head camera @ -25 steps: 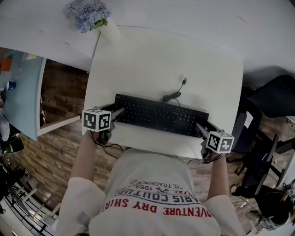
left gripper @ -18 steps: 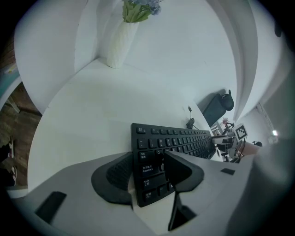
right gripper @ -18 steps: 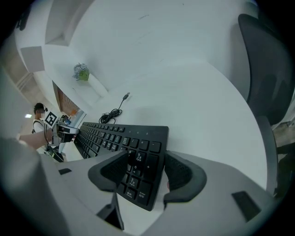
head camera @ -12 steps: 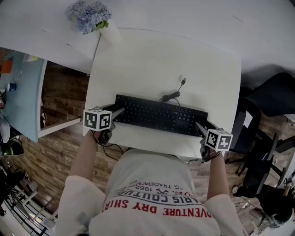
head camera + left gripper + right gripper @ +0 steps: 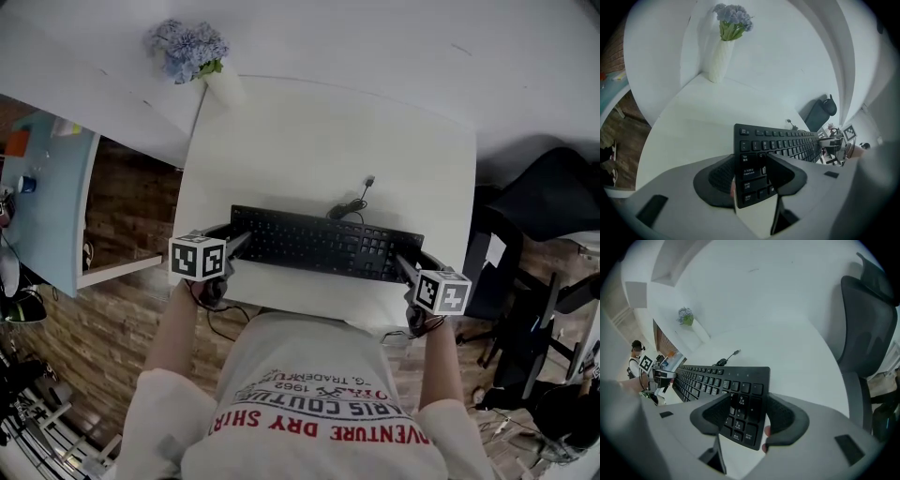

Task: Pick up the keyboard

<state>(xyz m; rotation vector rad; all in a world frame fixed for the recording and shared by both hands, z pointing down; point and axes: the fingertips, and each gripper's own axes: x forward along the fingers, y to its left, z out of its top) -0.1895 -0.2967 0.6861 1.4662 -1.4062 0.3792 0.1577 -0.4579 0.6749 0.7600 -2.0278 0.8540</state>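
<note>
The left gripper (image 5: 234,240), whose jaws have just been closing, pinches the keyboard (image 5: 323,246) at its 9 o'clock end. The keyboard spans the desk's (image 5: 319,131) 6 o'clock side, with its cable (image 5: 352,199) toward 12. The right gripper (image 5: 409,265) pinches the 3 o'clock end.

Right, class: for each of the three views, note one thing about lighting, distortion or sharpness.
Head view: even, bright light; the white table nearly washes out and its edges bow. Left gripper view: round fisheye frame, black corners; near keyboard legends sharp, far keys smear. Right gripper view: same fisheye, chair bent into a curve, flowers tiny and soft.
</note>
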